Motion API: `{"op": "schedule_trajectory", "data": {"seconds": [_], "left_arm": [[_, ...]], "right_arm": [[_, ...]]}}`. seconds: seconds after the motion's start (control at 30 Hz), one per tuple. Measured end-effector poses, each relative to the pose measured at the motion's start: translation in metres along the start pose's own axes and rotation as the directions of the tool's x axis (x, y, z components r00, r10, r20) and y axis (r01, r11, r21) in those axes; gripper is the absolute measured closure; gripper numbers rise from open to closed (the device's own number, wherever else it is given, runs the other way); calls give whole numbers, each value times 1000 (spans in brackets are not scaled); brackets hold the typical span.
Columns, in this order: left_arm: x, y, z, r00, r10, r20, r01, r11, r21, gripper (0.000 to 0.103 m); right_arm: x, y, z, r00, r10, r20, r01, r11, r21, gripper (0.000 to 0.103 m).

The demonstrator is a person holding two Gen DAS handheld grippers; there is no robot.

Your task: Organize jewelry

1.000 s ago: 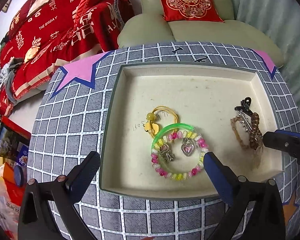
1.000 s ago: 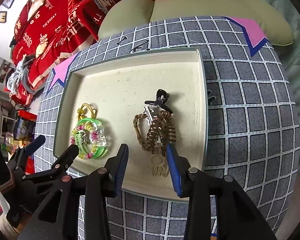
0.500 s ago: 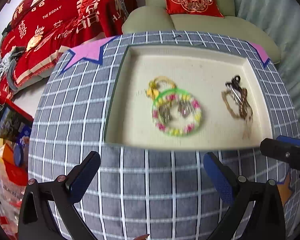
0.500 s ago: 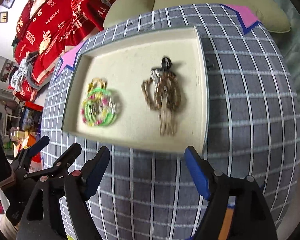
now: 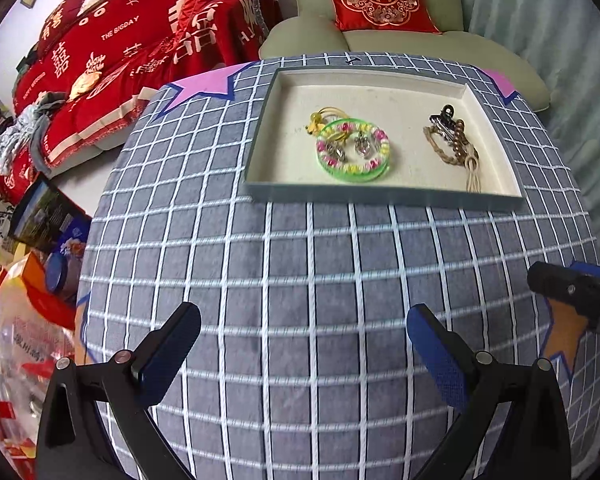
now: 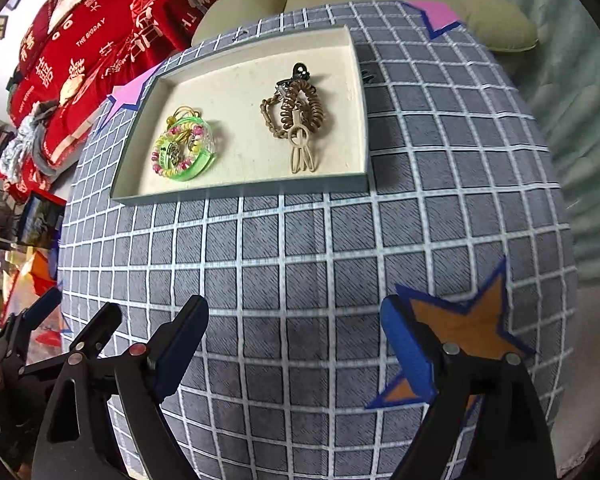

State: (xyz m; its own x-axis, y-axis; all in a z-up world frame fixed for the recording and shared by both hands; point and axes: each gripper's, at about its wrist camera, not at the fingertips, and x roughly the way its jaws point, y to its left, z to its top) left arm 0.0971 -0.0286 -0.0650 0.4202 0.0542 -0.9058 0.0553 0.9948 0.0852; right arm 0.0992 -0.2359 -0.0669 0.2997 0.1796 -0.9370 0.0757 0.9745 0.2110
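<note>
Where tray [image 5: 384, 194] sits: green bangle [image 5: 353, 149], brown bracelets [image 5: 454, 146] inside.

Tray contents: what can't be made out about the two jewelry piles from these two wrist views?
- Green bangle: the yellow piece under its far edge is partly covered in both views; type unclear.
- The charms inside the beaded bracelet are too small to identify.
- Brown pile: strands overlap, so their count is unclear; the black clip is partly buried.
- Tray: its near wall hides the floor strip behind it.
</note>
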Motion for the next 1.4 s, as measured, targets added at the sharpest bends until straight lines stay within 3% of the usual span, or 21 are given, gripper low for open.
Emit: {"op": "schedule_trajectory", "data": {"seconds": [0.23, 0.47, 0.6, 1.1, 1.4], "left_arm": [[-17, 10, -29, 1000, -11, 24, 12, 999, -39, 0], [-34, 17, -53, 999, -15, 35, 17, 998, -52, 0], [-48, 18, -65, 995, -1, 102, 5, 999, -45, 0], [-73, 26, -88, 991, -9, 134, 14, 999, -31, 0], [-80, 31, -94, 990, -33, 135, 37, 999, -34, 0]], "right_arm": [[-28, 6, -30, 990, -60, 126, 66, 997, -41, 13], [-50, 13, -56, 977, -94, 192, 106, 993, -51, 13], [-62, 17, -72, 962, -114, 250, 135, 989, -65, 13], [-89, 21, -115, 945, -152, 289, 178, 982, -64, 13], [-99, 24, -120, 939, -161, 304, 185, 981, -53, 13]]}}
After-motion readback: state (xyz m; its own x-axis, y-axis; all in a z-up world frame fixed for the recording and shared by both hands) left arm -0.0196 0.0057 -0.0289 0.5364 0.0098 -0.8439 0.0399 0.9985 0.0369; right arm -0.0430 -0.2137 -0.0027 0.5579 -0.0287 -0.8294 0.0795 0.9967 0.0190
